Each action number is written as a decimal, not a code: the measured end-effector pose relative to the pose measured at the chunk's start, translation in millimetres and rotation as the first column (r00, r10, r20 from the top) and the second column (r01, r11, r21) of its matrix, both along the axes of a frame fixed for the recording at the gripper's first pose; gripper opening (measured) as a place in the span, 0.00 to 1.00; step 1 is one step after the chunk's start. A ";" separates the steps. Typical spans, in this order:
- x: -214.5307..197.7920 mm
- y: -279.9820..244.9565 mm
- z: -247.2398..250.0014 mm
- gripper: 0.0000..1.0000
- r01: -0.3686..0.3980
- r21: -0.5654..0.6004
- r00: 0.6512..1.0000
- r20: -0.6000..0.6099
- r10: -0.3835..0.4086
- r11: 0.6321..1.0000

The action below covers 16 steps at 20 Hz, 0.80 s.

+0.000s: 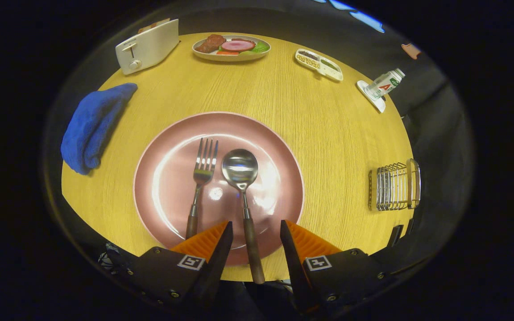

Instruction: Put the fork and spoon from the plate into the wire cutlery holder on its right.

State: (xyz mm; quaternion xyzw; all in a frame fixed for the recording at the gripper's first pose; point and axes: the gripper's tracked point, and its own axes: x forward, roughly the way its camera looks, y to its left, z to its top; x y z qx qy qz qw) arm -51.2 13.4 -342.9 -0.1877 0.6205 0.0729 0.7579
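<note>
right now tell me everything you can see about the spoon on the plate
The spoon has a shiny metal bowl and neck and a dark handle that looks like wood. It lies flat, bowl up, on the pink plate, bowl near the plate's middle and handle running back over the near rim toward the tongs. It rests parallel to the fork, just right of it and apart from it. The handle sits between the open fingers, which are not touching it.

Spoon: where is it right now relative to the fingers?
The spoon lies on the pink plate, right of the fork, its handle running back between the open gripper fingers, untouched.
</note>
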 end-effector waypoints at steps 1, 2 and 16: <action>-0.3 -0.2 -3.4 0.67 0.002 0.009 1.000 -0.003 -0.002 1.000; 0.9 -2.3 -3.7 0.63 0.004 0.004 1.000 -0.006 -0.004 1.000; -2.4 -1.3 -9.6 0.05 -0.023 -0.026 0.998 -0.064 0.021 0.999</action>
